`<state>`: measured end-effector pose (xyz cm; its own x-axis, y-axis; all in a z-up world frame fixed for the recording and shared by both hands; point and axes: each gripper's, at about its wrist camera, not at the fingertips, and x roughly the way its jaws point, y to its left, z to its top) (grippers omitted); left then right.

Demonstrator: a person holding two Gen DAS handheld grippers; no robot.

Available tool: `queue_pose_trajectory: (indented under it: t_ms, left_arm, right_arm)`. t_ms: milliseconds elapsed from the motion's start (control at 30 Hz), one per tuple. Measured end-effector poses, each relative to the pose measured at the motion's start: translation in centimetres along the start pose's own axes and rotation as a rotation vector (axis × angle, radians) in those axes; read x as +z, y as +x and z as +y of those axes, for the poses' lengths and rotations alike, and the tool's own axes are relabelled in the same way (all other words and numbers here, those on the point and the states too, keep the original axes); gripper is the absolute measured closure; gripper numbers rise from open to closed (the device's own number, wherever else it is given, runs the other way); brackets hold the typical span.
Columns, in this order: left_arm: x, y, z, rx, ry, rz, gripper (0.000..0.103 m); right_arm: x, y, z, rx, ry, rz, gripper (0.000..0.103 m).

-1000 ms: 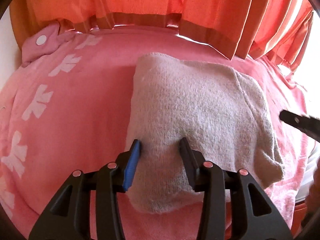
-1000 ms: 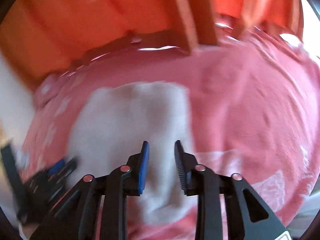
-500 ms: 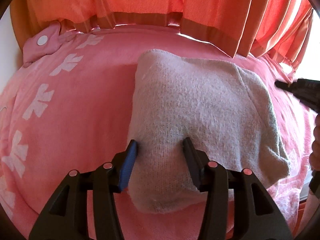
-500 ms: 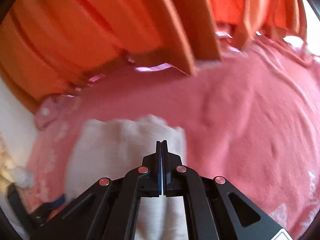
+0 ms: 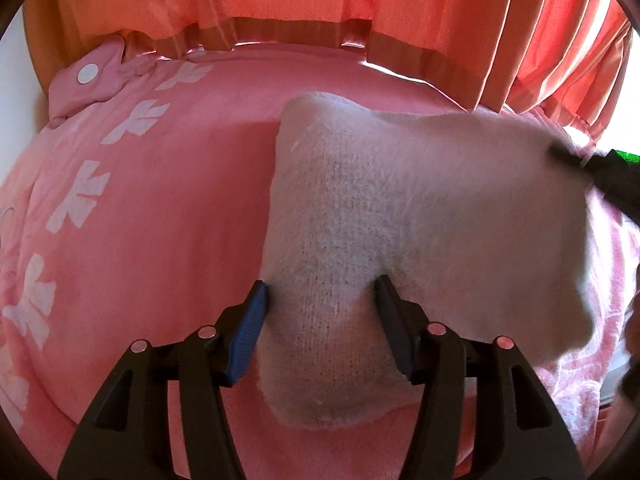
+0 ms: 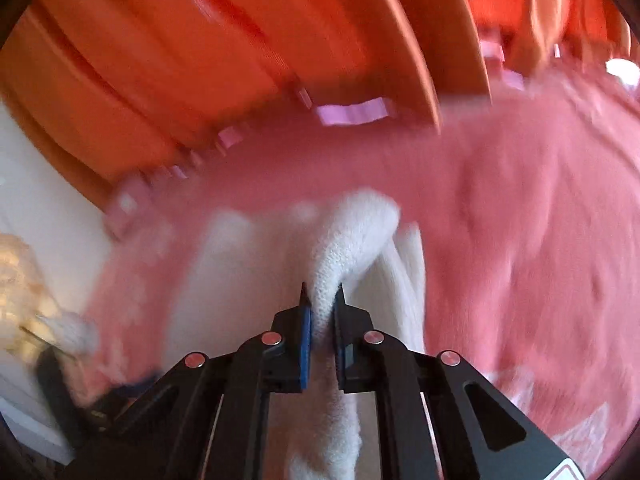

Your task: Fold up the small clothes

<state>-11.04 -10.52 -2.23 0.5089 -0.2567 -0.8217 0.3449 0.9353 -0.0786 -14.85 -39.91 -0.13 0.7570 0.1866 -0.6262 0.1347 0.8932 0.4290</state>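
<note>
A small white knitted garment (image 5: 400,216) lies on a pink blanket (image 5: 168,232). My left gripper (image 5: 320,304) is open, its jaws standing either side of the garment's near left part and pressing on it. My right gripper (image 6: 322,304) is shut on a fold of the same white garment (image 6: 348,236) and holds that edge lifted above the blanket. The right gripper also shows in the left wrist view (image 5: 600,168) at the garment's far right corner. The right wrist view is blurred by motion.
The pink blanket has white bow prints (image 5: 80,196) along its left side and a snap tab (image 5: 88,76) at the far left. Orange curtains (image 5: 320,8) hang close behind the blanket. A white wall (image 6: 36,184) is at the left in the right wrist view.
My right gripper closed on the garment's right edge and lifted it up and toward the left. My left gripper stayed open, holding the near left part down.
</note>
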Motion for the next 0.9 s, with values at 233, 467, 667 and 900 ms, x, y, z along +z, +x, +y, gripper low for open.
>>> queue_pose_trajectory:
  t_ms: [233, 467, 667, 900]
  left_arm:
    - [-0.3, 0.3, -0.7, 0.023, 0.023, -0.005, 0.045]
    - [-0.2, 0.5, -0.7, 0.022, 0.01, -0.001, 0.044]
    - [-0.3, 0.4, -0.9, 0.037, 0.011, 0.0, 0.044]
    - [-0.1, 0.1, -0.4, 0.017, -0.007, 0.02, 0.044]
  right_arm:
    - [-1.7, 5.1, -4.0, -0.069, 0.092, 0.181, 0.095]
    - [-5.6, -1.3, -0.7, -0.05, 0.002, 0.198, 0.089]
    - [-8.6, 1.2, -0.3, -0.175, -0.026, 0.325, 0.088]
    - [-9.6, 1.3, -0.9, -0.179, 0.003, 0.327, 0.073]
